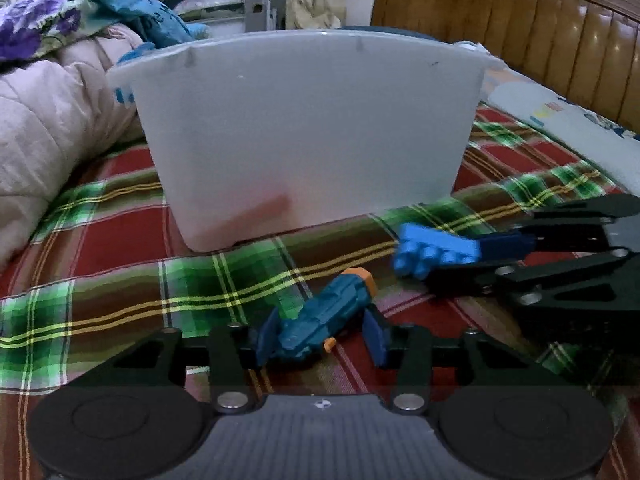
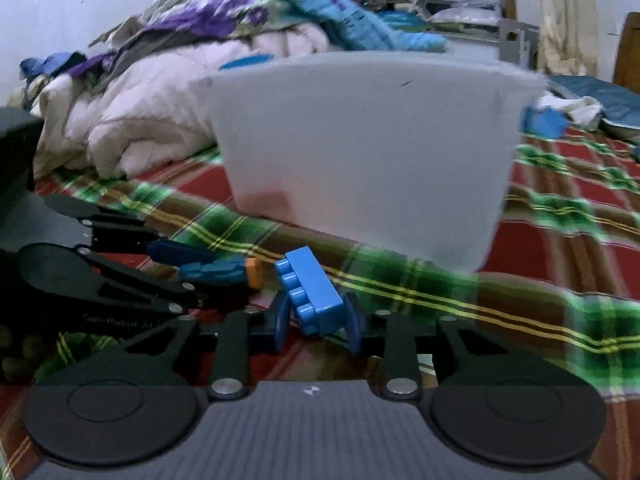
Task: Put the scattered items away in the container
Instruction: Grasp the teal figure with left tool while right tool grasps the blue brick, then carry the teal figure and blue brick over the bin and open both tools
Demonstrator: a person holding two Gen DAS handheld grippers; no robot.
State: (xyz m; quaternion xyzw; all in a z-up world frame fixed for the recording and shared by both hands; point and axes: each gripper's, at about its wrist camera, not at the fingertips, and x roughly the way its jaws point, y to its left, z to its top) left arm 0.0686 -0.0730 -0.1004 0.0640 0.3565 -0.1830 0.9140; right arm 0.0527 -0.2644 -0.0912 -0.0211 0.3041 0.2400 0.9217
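Note:
A white plastic tub (image 1: 308,136) stands on the plaid bedspread; it also shows in the right wrist view (image 2: 368,152). My left gripper (image 1: 320,334) is shut on a teal toy with orange tips (image 1: 326,318), just above the bedspread in front of the tub. The same toy shows at the left of the right wrist view (image 2: 224,272). My right gripper (image 2: 318,320) is shut on a blue building brick (image 2: 314,292). In the left wrist view that brick (image 1: 434,250) sits at the right, held in the right gripper's blue pads (image 1: 506,246).
A red and green plaid bedspread (image 1: 120,264) covers the bed. A pale quilt (image 1: 48,128) and crumpled floral bedding (image 2: 248,12) lie left of and behind the tub. A wooden headboard (image 1: 520,20) stands at the right. Blue cloth (image 2: 546,120) lies beyond the tub.

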